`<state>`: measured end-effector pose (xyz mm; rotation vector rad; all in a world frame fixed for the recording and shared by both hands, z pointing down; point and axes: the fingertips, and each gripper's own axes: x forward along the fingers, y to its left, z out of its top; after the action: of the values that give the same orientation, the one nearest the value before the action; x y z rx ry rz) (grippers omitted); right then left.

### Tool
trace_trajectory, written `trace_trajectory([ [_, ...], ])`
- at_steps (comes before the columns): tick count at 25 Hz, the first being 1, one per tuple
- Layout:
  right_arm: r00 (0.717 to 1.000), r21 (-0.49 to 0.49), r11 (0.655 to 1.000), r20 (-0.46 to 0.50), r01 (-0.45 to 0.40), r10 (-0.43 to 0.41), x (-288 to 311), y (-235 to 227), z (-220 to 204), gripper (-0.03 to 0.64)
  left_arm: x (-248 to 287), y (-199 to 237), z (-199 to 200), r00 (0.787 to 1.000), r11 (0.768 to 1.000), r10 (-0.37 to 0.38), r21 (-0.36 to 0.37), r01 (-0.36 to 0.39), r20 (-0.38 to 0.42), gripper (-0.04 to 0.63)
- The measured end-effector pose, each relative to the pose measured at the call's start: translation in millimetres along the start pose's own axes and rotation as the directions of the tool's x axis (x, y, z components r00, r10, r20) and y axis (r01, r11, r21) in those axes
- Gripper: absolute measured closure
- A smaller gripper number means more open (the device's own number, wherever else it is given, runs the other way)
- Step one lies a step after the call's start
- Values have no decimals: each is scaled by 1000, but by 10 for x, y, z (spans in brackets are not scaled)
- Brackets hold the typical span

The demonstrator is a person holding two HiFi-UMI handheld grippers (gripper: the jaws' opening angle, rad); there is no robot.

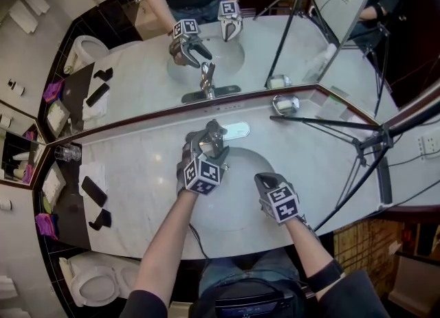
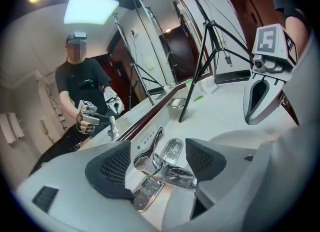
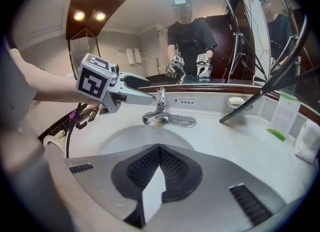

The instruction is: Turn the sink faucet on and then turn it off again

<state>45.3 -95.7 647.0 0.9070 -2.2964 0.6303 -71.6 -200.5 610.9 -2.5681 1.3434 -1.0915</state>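
1. Left gripper [image 2: 157, 162]: released, jaws spread wide. The faucet [image 2: 161, 167] sits in the gap between the two dark mesh pads [image 2: 111, 168], and neither pad looks to be pressing on it.
2. Faucet location: at the back edge of the sink basin [image 1: 237, 203], just in front of the mirror [image 1: 137, 83], mounted on an oblong chrome base plate [image 1: 237, 130]. In the head view the left gripper covers most of it.
3. From the right gripper view the lever [image 3: 160, 97] stands upright above the spout. The left gripper's jaw tip reaches in from the left at about lever height, just beside it (touching or not: cannot tell from that angle).
4. Right gripper [image 3: 159, 148]: clenched, pads together with nothing between them. It hangs over the near right part of the basin, well apart from the faucet, pointing towards it and tilted downward.
5. Both marker cubes are visible in the head view; the left one [image 1: 203, 174] is over the basin's back half.
6. Surroundings: pale marble countertop [image 1: 137, 162]; soap dish [image 1: 285, 104] to the right of the faucet, by the mirror; black tripod [image 1: 357, 141] standing on the counter's right side, one leg running past the dish.
7. The mirror shows the person and both grippers reflected.
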Motion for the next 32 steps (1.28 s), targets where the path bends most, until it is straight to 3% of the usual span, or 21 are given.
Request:
trace_trajectory([
  [10,1000,40,999,-28,12,-11,0,-130,-227,598,424,-190,33,998,998,-62,16,62,-19,258],
  [12,999,45,999,-32,16,-14,-7,-161,-267,598,462,-230,19,998,998,-66,21,66,-25,285],
  [18,999,60,998,-49,16,-13,-15,-183,-381,598,470,-178,21,1000,999,-26,29,26,-15,365],
  [32,998,63,998,-58,-4,7,74,-55,-430,598,454,-169,-21,1000,995,13,104,-11,-15,397],
])
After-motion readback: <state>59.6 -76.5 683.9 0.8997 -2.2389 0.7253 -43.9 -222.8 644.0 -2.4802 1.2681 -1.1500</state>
